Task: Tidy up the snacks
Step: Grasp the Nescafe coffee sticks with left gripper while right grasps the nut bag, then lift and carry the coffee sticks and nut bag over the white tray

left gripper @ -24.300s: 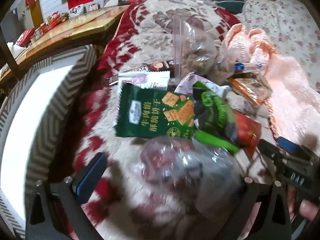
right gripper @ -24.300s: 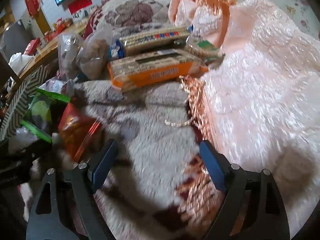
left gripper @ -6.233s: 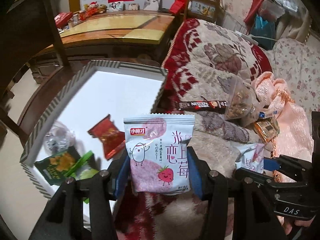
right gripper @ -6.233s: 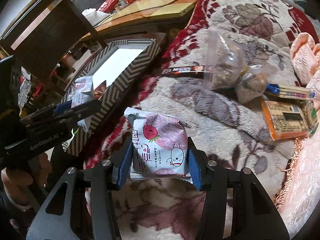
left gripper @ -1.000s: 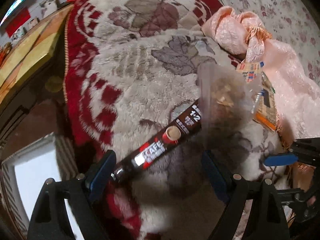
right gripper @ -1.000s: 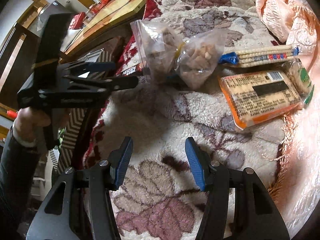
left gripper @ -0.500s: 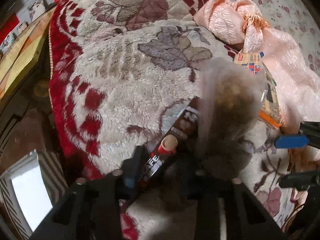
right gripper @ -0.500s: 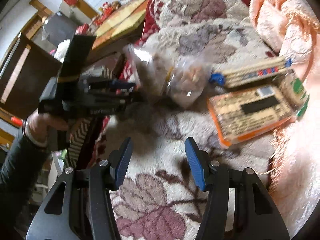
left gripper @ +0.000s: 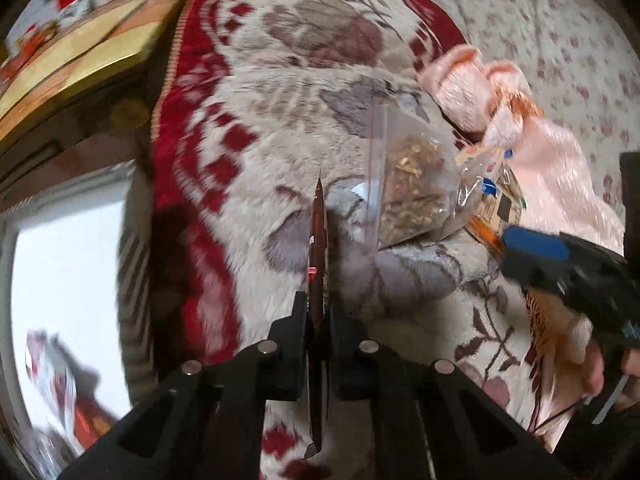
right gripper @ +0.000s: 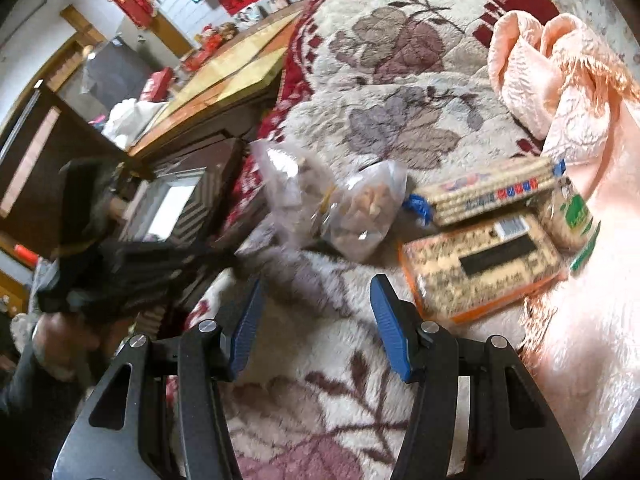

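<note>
My left gripper (left gripper: 318, 316) is shut on the long dark coffee stick pack (left gripper: 319, 236), held edge-on above the plush blanket (left gripper: 248, 152). A clear bag of brown snacks (left gripper: 412, 196) stands just beyond it to the right. My right gripper (right gripper: 316, 316) is open and empty over the blanket, with two clear snack bags (right gripper: 344, 208), a cracker sleeve (right gripper: 492, 196) and an orange biscuit pack (right gripper: 480, 268) ahead of it. The striped box with a white floor (left gripper: 60, 280) lies at the left and holds snack packets (left gripper: 60, 392).
A pink satin cloth (right gripper: 580, 120) covers the right side. A small green-labelled packet (right gripper: 576, 216) lies by the orange pack. A wooden table (right gripper: 224, 68) stands behind the blanket. The right gripper shows at the right edge of the left wrist view (left gripper: 560, 256).
My left gripper closed on the coffee stick pack and lifted it off the blanket, turning toward the box. My right gripper drew a little nearer to the orange pack, still open.
</note>
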The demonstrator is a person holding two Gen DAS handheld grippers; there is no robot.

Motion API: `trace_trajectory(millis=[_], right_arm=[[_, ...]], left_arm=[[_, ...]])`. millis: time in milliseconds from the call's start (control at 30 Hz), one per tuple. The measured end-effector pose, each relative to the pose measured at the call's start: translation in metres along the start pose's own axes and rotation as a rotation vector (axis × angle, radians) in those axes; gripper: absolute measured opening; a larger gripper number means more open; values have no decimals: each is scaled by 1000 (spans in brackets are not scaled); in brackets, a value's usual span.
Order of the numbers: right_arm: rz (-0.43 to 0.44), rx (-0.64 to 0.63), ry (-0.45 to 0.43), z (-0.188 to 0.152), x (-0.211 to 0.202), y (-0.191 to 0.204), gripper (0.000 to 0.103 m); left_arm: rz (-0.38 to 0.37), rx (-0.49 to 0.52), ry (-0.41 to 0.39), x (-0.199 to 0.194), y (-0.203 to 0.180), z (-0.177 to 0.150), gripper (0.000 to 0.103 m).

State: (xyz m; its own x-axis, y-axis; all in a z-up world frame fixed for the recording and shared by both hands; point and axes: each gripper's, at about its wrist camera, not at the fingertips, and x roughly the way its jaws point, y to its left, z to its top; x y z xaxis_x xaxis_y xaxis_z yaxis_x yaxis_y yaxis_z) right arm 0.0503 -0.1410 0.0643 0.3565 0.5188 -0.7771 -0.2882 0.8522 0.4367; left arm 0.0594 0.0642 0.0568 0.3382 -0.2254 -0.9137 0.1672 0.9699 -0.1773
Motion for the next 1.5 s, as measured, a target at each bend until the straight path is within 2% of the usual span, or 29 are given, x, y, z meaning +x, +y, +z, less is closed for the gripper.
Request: trace_trajectory(millis=[100, 233, 267, 300, 467, 567, 600, 633, 700, 800, 967, 1233, 1367, 1500], right_arm=[[-94, -53, -34, 13, 5, 7, 63], [-184, -255, -37, 30, 7, 29, 66], [-200, -329, -23, 34, 10, 36, 75], [-211, -400, -3, 36, 13, 42, 79], [-258, -751, 120, 38, 41, 65, 78], [-271, -863, 184, 38, 64, 69, 76], [-255, -862, 200, 37, 69, 68, 62], [-246, -852, 212, 38, 74, 65, 54], [-246, -809, 198, 40, 76, 59, 43], [-171, -652, 165, 46, 62, 45, 37], [-85, -458, 88, 41, 27, 29, 34], [19, -333, -5, 12, -18, 33, 34], [69, -283, -22, -6, -31, 35, 34], [103, -246, -30, -20, -41, 35, 34]], left_arm=[[40, -40, -39, -8, 0, -14, 11], [27, -108, -59, -17, 2, -32, 11], [33, -117, -62, -20, 2, -36, 11], [35, -117, -62, -22, 1, -39, 11], [13, -134, -73, -31, -7, -49, 11], [5, -153, -83, -32, -9, -51, 11], [5, -164, -84, -31, -8, -51, 11], [7, -172, -78, -29, -8, -51, 11], [9, -187, -73, -24, -6, -51, 11], [12, -219, -66, -17, -4, -53, 11], [36, -247, -110, -26, -8, -55, 11], [79, -224, -184, -66, -22, -58, 11], [81, -215, -215, -83, -31, -65, 11], [48, -227, -204, -86, -31, -73, 11]])
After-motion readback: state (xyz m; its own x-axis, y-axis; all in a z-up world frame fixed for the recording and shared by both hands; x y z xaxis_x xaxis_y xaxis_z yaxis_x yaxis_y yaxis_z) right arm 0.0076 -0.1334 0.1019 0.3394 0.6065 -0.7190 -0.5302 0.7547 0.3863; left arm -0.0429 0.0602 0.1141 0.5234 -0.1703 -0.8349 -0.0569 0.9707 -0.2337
